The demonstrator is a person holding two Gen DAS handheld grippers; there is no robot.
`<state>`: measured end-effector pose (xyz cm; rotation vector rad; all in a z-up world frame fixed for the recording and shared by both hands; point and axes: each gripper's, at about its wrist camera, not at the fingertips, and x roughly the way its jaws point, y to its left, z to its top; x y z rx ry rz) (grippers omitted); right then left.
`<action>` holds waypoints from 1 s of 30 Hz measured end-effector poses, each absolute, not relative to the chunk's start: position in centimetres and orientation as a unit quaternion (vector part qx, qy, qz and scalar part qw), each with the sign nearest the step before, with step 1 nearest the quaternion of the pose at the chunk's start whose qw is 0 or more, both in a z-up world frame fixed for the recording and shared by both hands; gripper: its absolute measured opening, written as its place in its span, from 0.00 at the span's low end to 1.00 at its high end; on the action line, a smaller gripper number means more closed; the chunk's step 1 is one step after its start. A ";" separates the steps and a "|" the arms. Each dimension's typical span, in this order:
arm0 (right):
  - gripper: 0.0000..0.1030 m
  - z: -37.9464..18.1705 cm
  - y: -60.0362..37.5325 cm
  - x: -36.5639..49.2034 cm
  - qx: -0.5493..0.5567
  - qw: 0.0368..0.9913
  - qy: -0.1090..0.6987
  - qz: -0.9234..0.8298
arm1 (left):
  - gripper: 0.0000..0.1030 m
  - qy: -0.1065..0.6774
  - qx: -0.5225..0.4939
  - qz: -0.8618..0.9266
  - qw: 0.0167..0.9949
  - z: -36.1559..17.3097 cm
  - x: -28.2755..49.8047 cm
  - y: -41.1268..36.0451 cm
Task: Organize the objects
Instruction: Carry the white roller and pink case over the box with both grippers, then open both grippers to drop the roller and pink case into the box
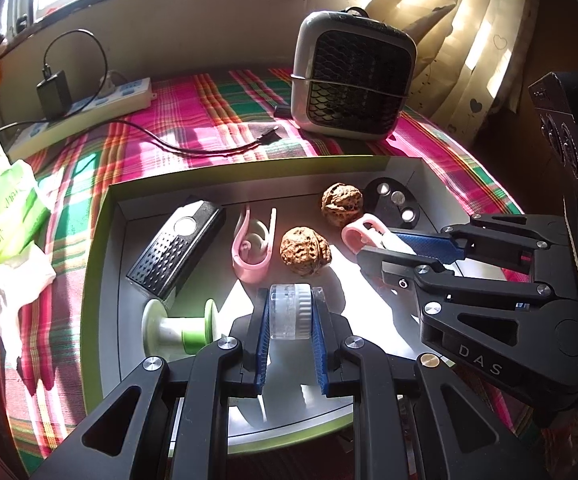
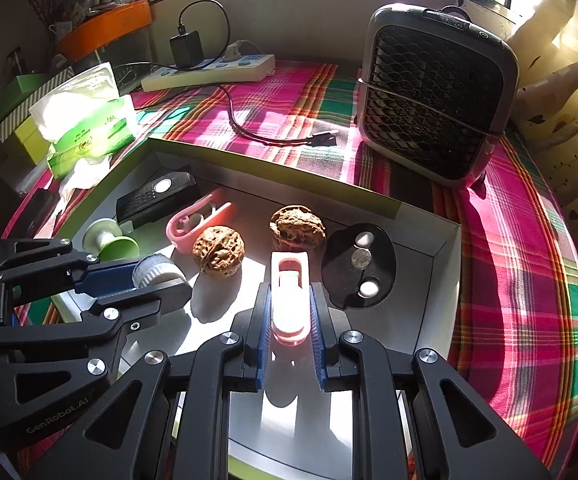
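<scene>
Left claw (image 1: 291, 312) pitched steeply down, jaws clamped on a small clear-and-white round piece (image 1: 291, 310). Right claw (image 2: 290, 308) same pitch, just beside it, jaws clamped on a pink-and-white clip (image 2: 289, 300).

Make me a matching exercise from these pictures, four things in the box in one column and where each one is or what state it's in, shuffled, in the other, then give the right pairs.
Things:
1. clear ridged cap
2. pink clip with white slider
3. green ribbon spool
4. black oval plate

Places or states:
A. lying loose near the box's left wall
B. held in the left gripper
C. carries three small silver discs
D. held in the right gripper

Pairs: 1-B, 2-D, 3-A, 4-C
</scene>
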<state>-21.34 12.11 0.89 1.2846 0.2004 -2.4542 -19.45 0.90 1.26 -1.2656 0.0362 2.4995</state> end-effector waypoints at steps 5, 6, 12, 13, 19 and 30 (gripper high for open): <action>0.18 0.9 12.2 -21.4 0.453 0.180 0.069 -0.870 | 0.16 0.013 -0.446 0.879 0.169 1.2 -19.5 0.8; 0.18 0.9 12.2 -21.4 0.453 0.180 0.069 -0.870 | 0.16 0.013 -0.446 0.879 0.169 1.2 -19.5 0.8; 0.18 0.9 12.2 -21.4 0.453 0.179 0.068 -0.871 | 0.16 0.013 -0.446 0.879 0.169 1.3 -19.6 0.8; 0.18 0.9 12.2 -21.4 0.453 0.179 0.068 -0.871 | 0.17 0.014 -0.446 0.879 0.169 1.3 -19.6 0.9; 0.18 0.9 12.3 -21.3 0.452 0.178 0.063 -0.872 | 0.23 0.018 -0.445 0.880 0.166 1.2 -19.5 1.0; 0.25 1.0 12.5 -21.2 0.449 0.171 0.057 -0.875 | 0.30 0.017 -0.444 0.881 0.164 1.4 -19.4 1.0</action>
